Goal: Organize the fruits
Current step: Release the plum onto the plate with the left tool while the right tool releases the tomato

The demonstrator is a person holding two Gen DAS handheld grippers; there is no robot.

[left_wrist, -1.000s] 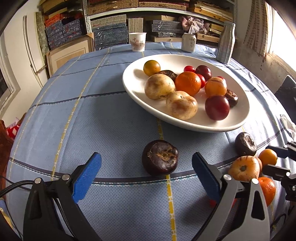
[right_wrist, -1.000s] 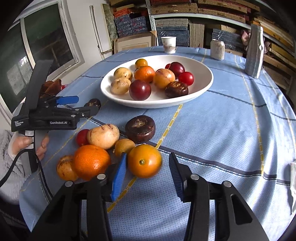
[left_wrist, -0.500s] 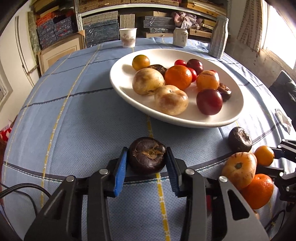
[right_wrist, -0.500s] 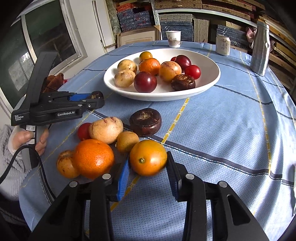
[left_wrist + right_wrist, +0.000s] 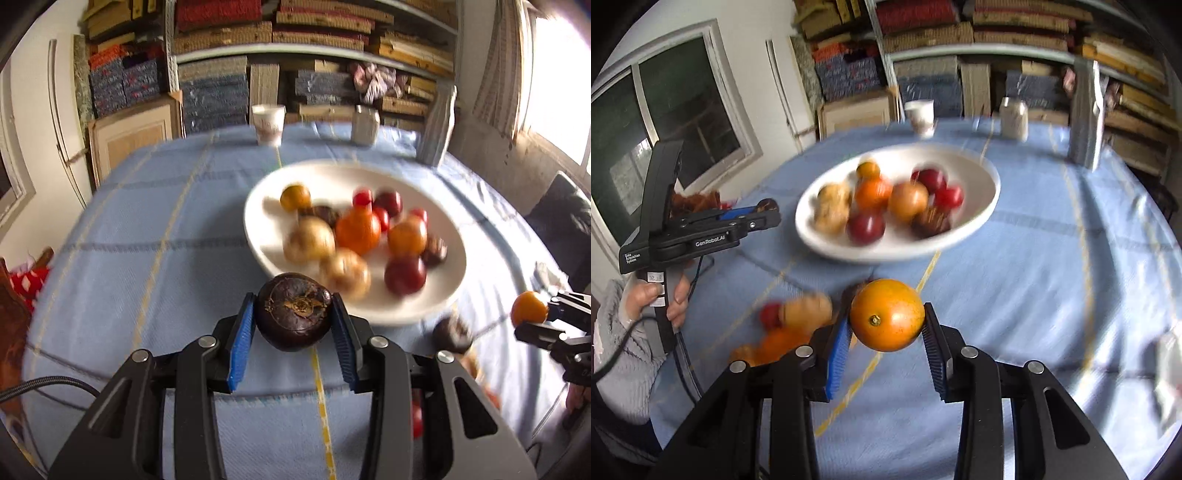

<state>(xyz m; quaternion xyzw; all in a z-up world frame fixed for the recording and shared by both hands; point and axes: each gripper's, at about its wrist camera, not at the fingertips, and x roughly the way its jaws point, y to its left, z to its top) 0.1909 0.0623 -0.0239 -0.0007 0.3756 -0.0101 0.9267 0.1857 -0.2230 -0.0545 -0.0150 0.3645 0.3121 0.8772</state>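
While fingers (image 5: pixel 242 343) grip, dark fruit (image 5: pixel 293 312), orange fruit (image 5: pixel 886 314) aloft

Cloth (image 5: pixel 155 258) over the tabletop: woven, matt blue w/ thin yellow and dark stripes. Bowl (image 5: pixel 448 236) looks like glazed ceramic, smooth white w/ a soft sheen. Dark fruit (image 5: pixel 293 312) in the left claw (image 5: pixel 293 332) has dull, leathery skin and a rough brown crust on top. Orange fruit (image 5: pixel 886 314) in the right claw (image 5: pixel 886 339) is smooth, waxy, glossy. Claw bodies: black matt plastic w/ shiny metal screw heads; ribbed blue pads (image 5: pixel 242 339), rubbery-looking. Cup (image 5: pixel 268 123) approx. paper, matt. Sleeve (image 5: pixel 620 369) is grey knit, nubbly.
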